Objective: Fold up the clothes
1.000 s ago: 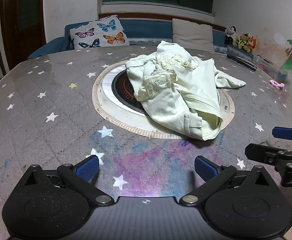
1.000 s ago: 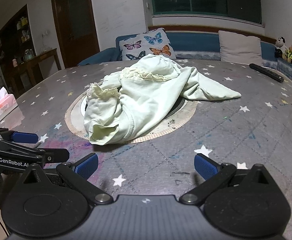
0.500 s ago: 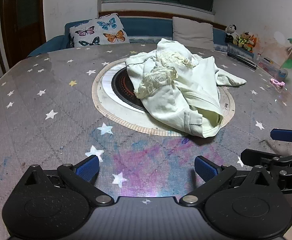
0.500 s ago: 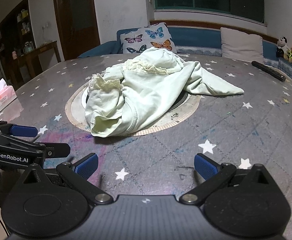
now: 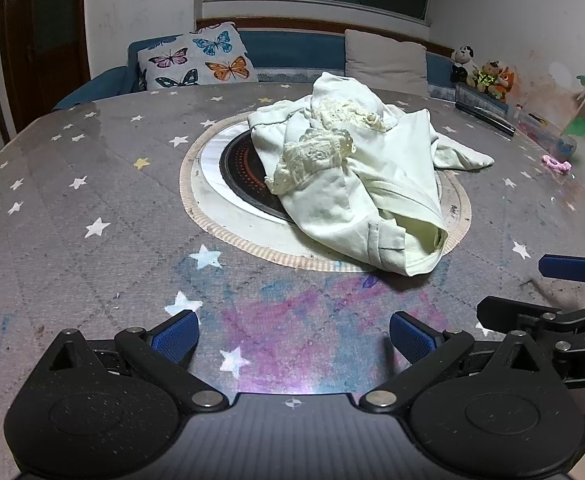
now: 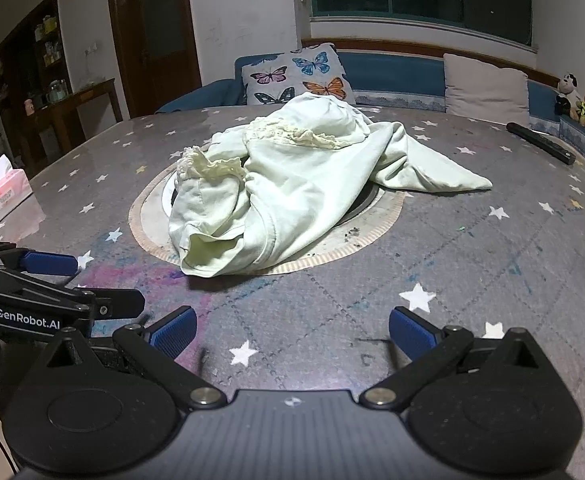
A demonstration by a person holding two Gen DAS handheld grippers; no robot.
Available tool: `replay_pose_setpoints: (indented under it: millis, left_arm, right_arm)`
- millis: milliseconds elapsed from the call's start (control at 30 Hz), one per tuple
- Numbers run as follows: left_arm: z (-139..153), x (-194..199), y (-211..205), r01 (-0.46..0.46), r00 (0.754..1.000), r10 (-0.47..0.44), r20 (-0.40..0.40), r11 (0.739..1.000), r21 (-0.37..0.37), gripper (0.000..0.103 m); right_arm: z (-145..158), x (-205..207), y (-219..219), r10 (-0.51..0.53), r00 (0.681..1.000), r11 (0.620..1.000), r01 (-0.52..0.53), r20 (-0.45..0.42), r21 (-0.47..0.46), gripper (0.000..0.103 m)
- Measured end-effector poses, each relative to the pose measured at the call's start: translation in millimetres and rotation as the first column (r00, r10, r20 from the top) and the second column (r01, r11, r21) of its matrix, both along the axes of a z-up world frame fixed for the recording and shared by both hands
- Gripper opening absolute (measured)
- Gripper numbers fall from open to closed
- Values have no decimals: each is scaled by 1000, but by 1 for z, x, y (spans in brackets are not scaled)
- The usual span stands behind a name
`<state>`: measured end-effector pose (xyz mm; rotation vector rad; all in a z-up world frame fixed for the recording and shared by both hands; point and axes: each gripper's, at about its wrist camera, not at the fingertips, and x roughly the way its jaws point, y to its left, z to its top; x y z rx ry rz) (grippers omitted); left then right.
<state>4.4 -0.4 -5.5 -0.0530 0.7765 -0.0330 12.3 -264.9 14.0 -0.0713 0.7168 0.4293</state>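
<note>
While both tools are hovering low over the near edge of the table (image 5: pixel 72 216), we are logging the following.

Left gripper (image 5: pixel 292 338): we are holding it level above the star-print tablecloth, pointing at the heap of cloth; its blue pads (image 5: pixel 174 336) are standing wide apart with nothing between them. In the right wrist view it (image 6: pixel 76 284) is showing side-on at the left edge, fingers spread.

Right gripper (image 6: pixel 292 336): we are holding it just beside the left one, also level and aimed forward, its blue pads (image 6: pixel 410 336) spread wide and gripping nothing. In the left wrist view it (image 5: pixel 532 288) is entering from the right edge.

Garment (image 5: pixel 356 184): a pale green piece with cream lace trim (image 5: pixel 312 156), lying crumpled in a heap over the round hotplate inset (image 5: pixel 232 160) at the table's centre, apart from both grippers; one end is trailing out to the right past the inset's rim.

Writing: we are reading "GenRobot.AI" in white on the left gripper's side; "DA" is showing on the right gripper, cut off by the frame.

Surroundings: tissue box (image 6: pixel 2 196), butterfly cushion (image 5: pixel 196 60), black remote control (image 6: pixel 540 142).
</note>
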Motion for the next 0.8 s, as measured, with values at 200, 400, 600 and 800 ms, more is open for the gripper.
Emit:
replay_pose_setpoints:
  millis: [200,400,600,800]
  left_arm:
    - [0,5,-2,4,1000,-4,-6,1000,-2,103]
    - [0,9,-3,9,1000,-9,-11,1000,-3,103]
    - [0,13,-3,9,1000,-9,-16,1000,-6,103]
    - [1,16,-4,12,1000,-13,-18,1000,-7,103]
  right_arm:
    - [0,4,1,4,1000,1000,-4,-3,0,103]
    - [1,8,2,5,1000,1000,-5,-4,0,103]
    - [0,11,3,9,1000,1000,-9,-8,-2,103]
    - [2,15,4,8,1000,1000,-8,-12,-3,103]
